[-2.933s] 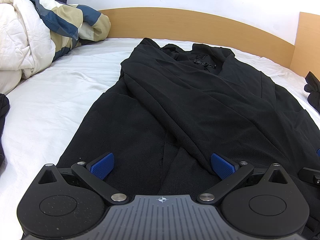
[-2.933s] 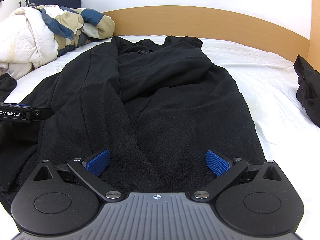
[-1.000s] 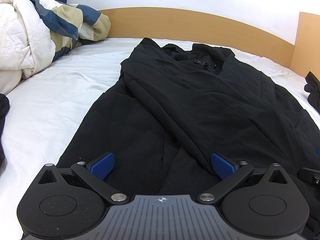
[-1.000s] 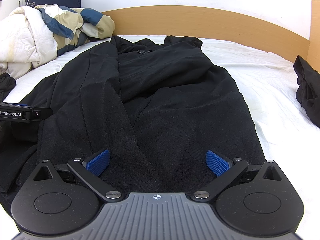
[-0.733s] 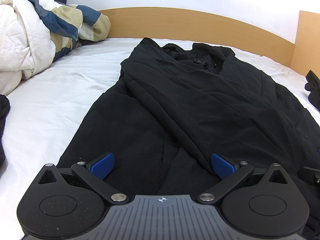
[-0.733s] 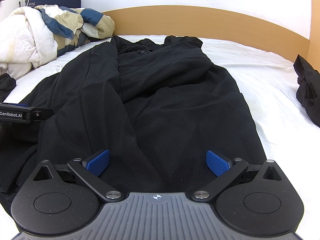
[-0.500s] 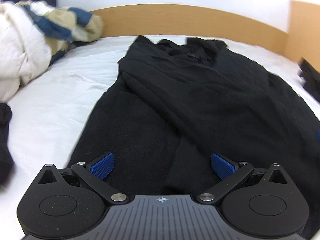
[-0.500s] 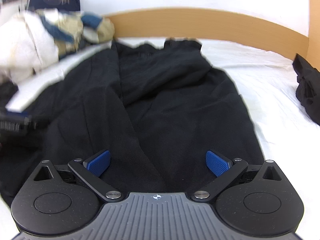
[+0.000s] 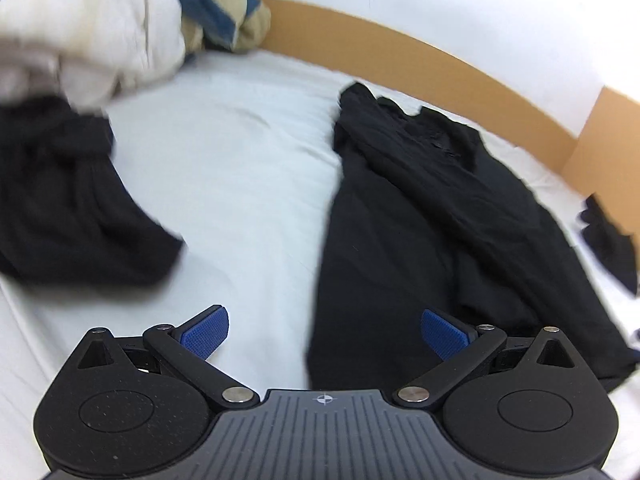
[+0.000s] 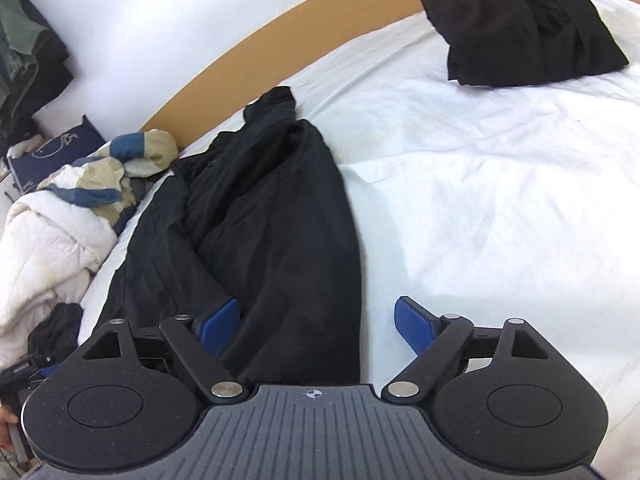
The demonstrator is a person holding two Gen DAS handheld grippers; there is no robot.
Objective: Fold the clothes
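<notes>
A long black garment [image 9: 440, 220] lies stretched lengthwise on the white bed sheet [image 9: 248, 168], its sides folded inward; it also shows in the right wrist view [image 10: 272, 216]. My left gripper [image 9: 324, 332] stands open astride the garment's near left edge, one pad over the sheet, the other over cloth. My right gripper [image 10: 316, 324] straddles the garment's near right edge; its jaws are closing, with the hem between them but the pads not pressing on it.
A white and blue-checked duvet [image 9: 100, 32] is heaped at the far left. A loose black garment [image 9: 68, 208] lies left of it, a folded black one [image 10: 524, 28] at the far right. The wooden headboard [image 9: 420, 52] bounds the bed's far side.
Both grippers swung apart and rolled: the left now looks over the garment's left edge, the right over its right edge. The right jaws have narrowed slightly.
</notes>
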